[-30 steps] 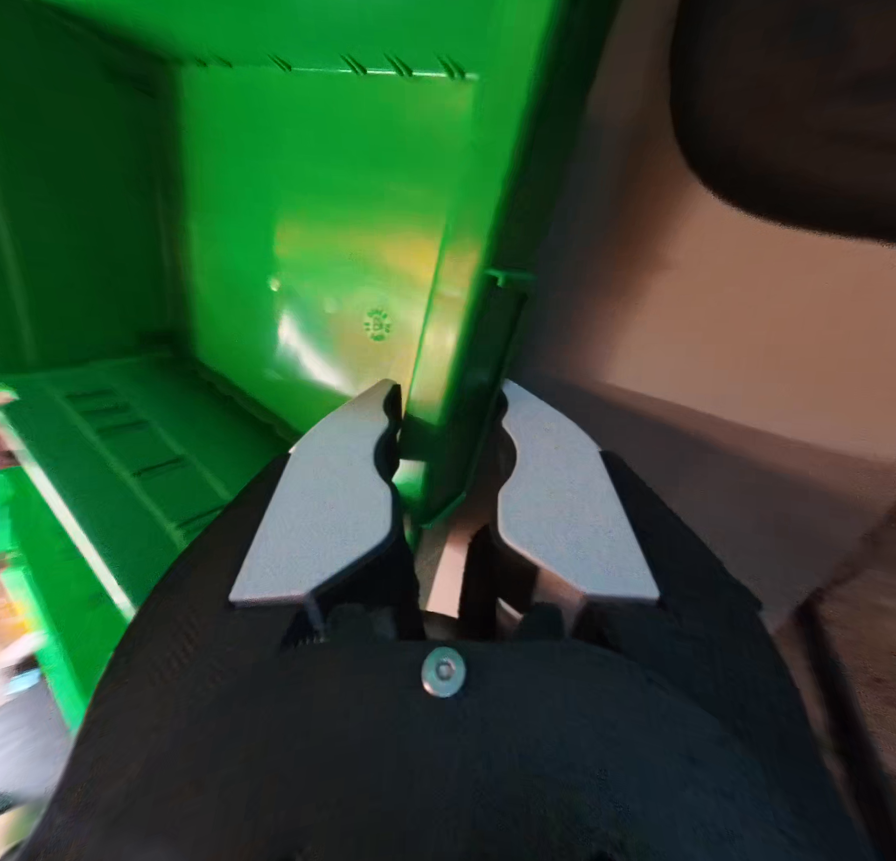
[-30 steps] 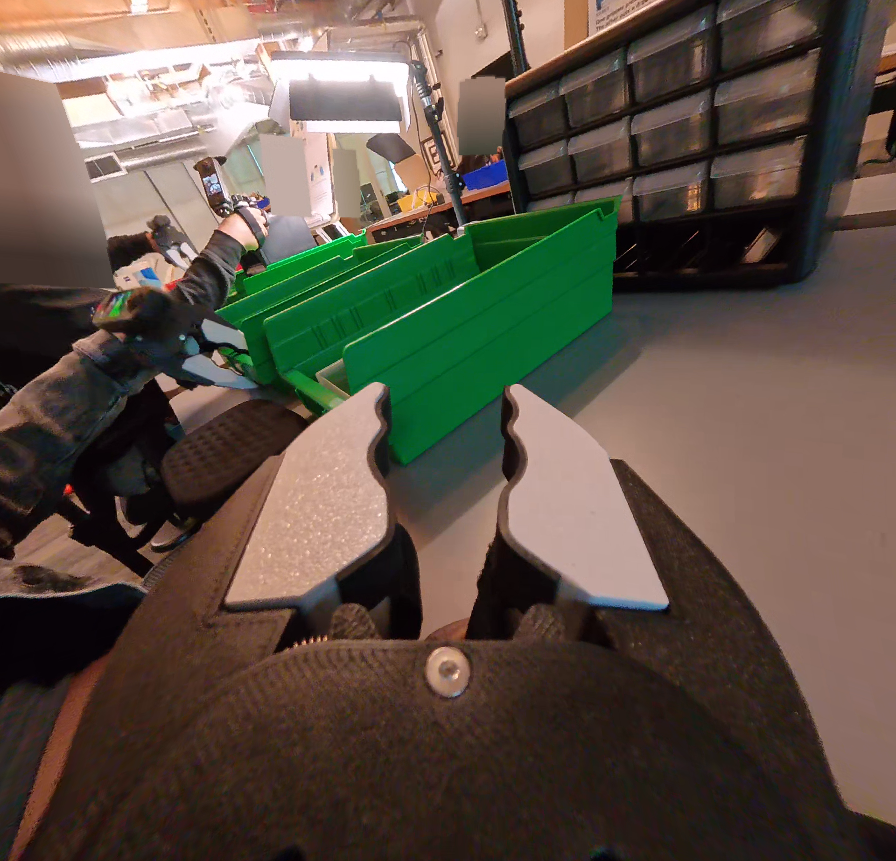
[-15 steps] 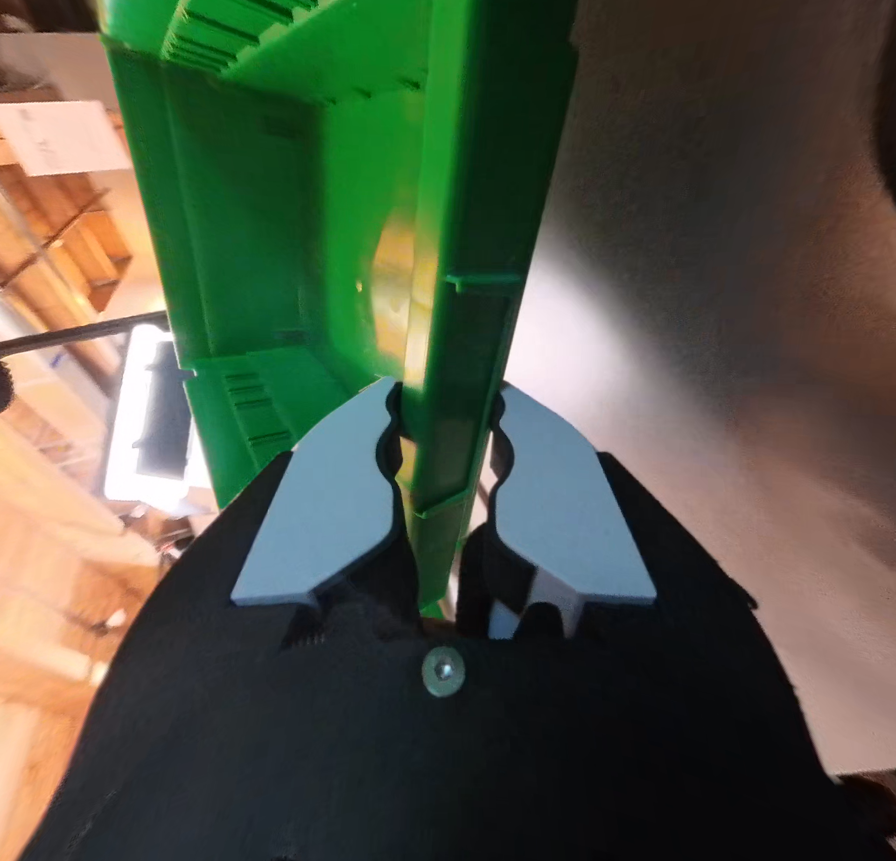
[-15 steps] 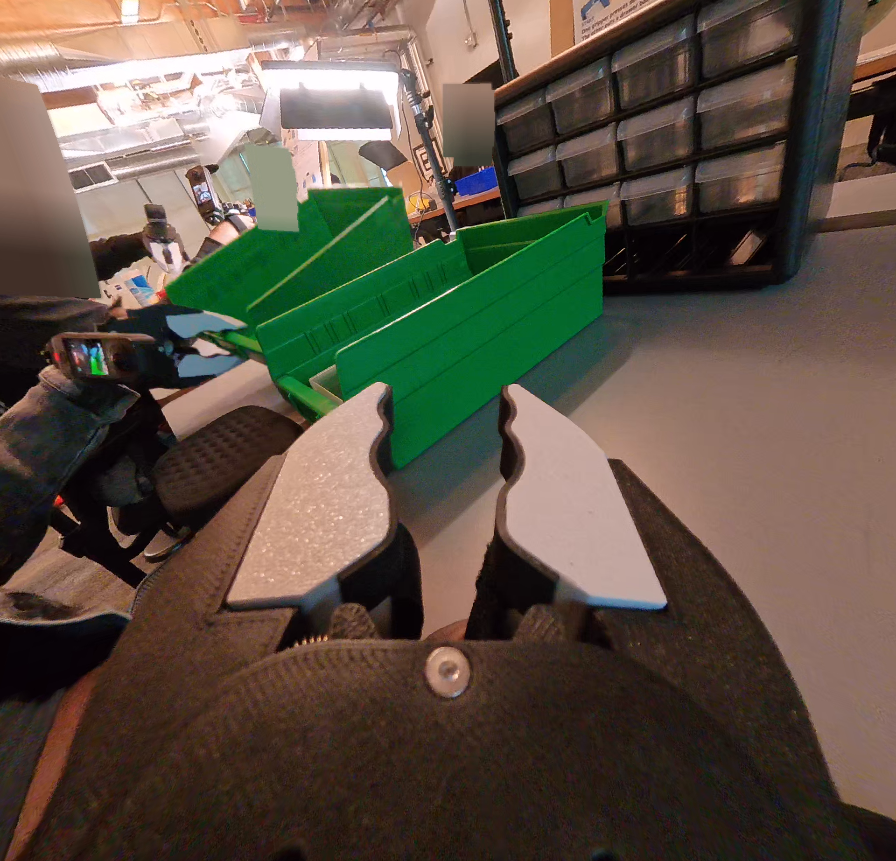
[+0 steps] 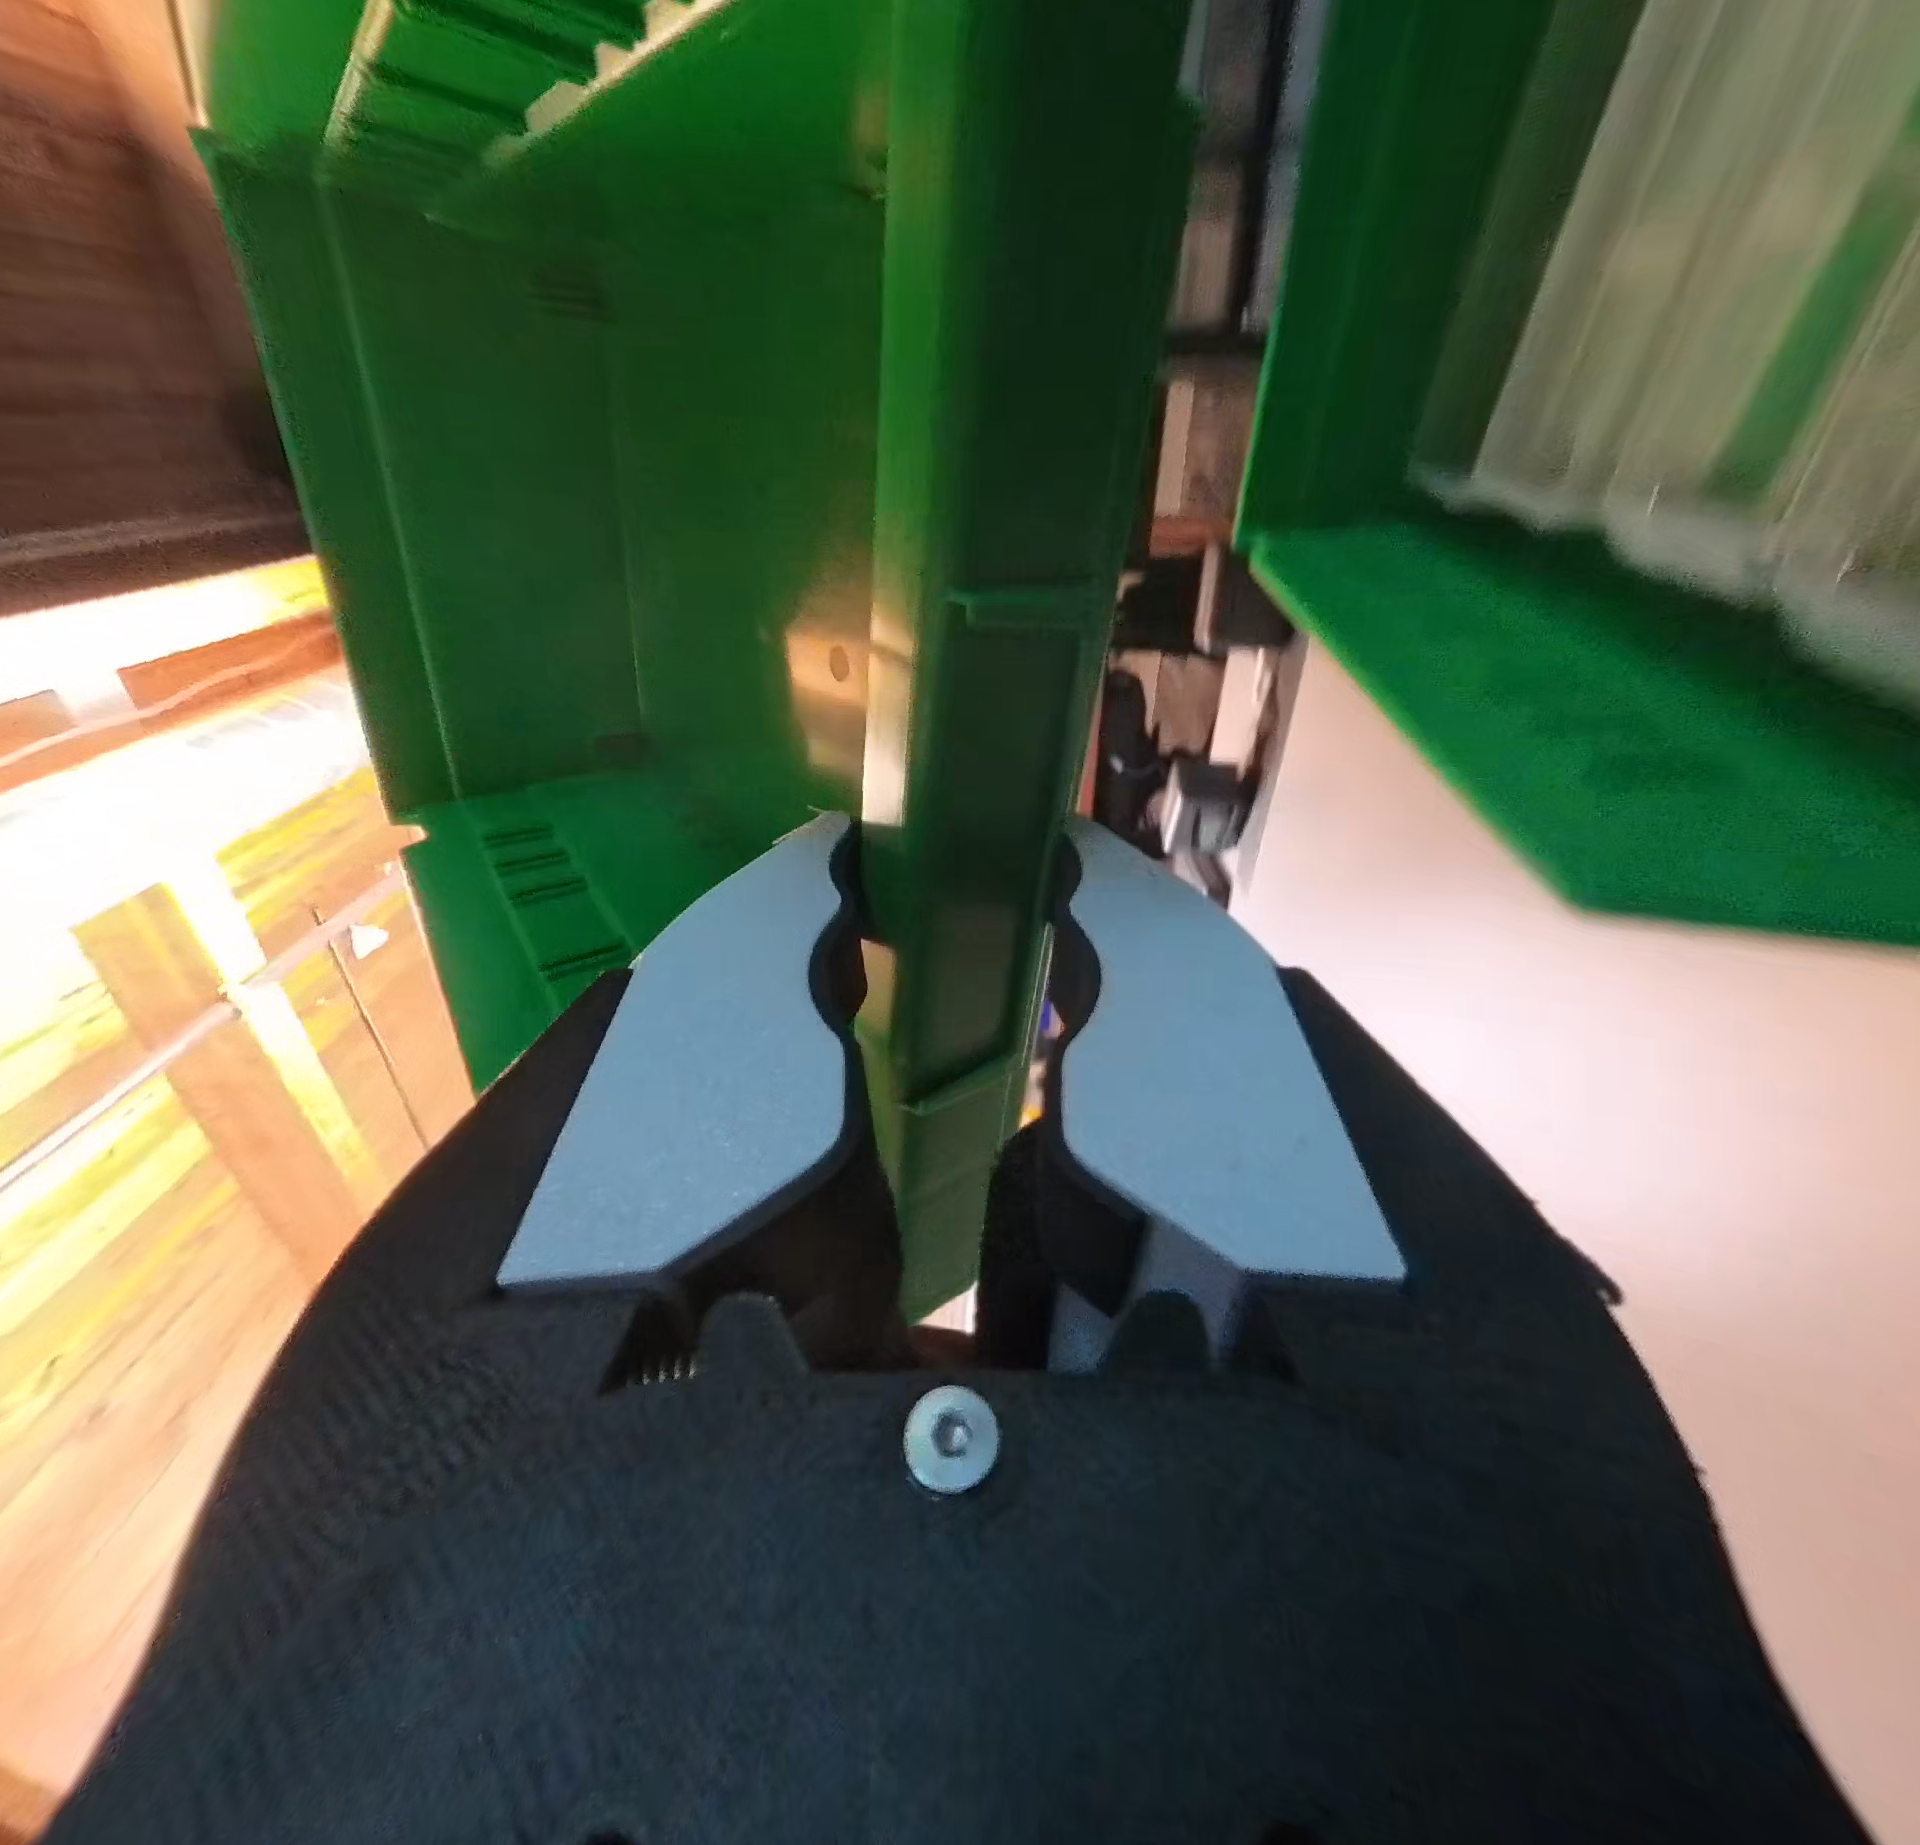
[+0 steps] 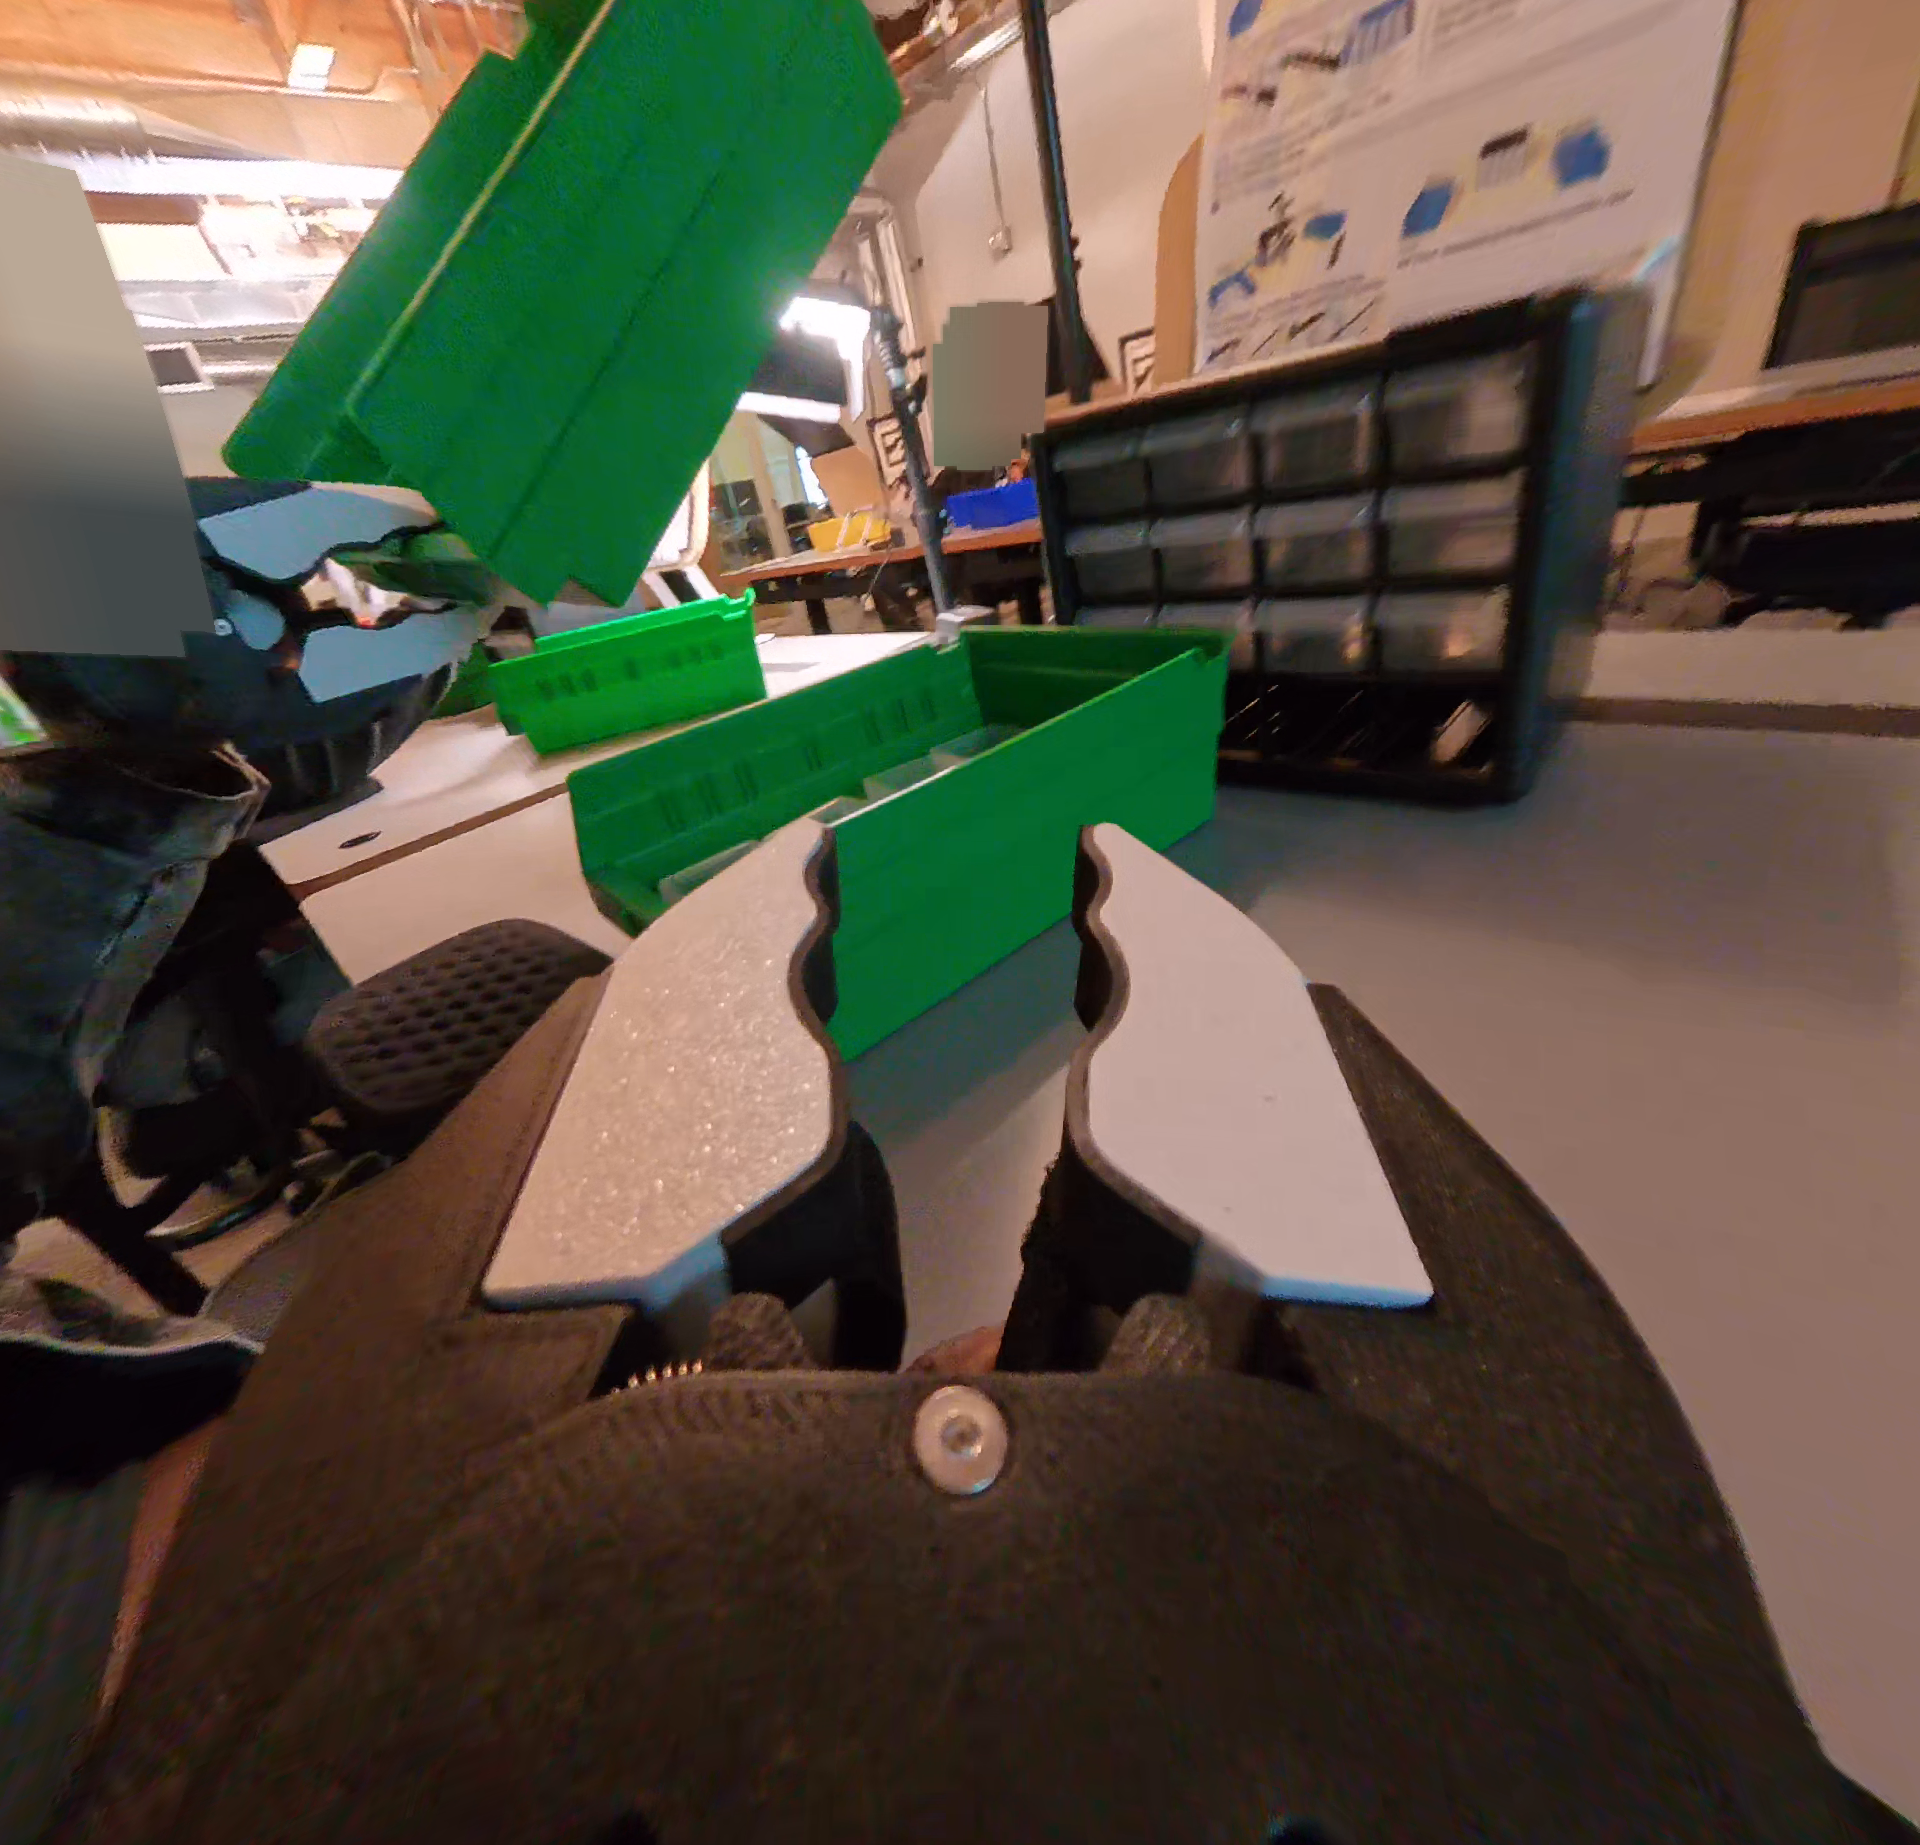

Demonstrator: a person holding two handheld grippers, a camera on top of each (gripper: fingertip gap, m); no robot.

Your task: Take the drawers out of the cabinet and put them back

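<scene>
Left hand-held gripper [image 5: 956, 954] clamps the lifted green bin [image 6: 582, 237], long axis tilting up toward the cabinet [image 6: 1299, 559]; right one [image 6: 951, 922] hangs open, empty.

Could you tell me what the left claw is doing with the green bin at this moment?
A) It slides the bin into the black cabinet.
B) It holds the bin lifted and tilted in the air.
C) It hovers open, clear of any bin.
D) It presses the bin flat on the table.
B: the left claw is shut on the end lip of the green bin, which the right wrist view shows raised and tilted above the table.
</scene>
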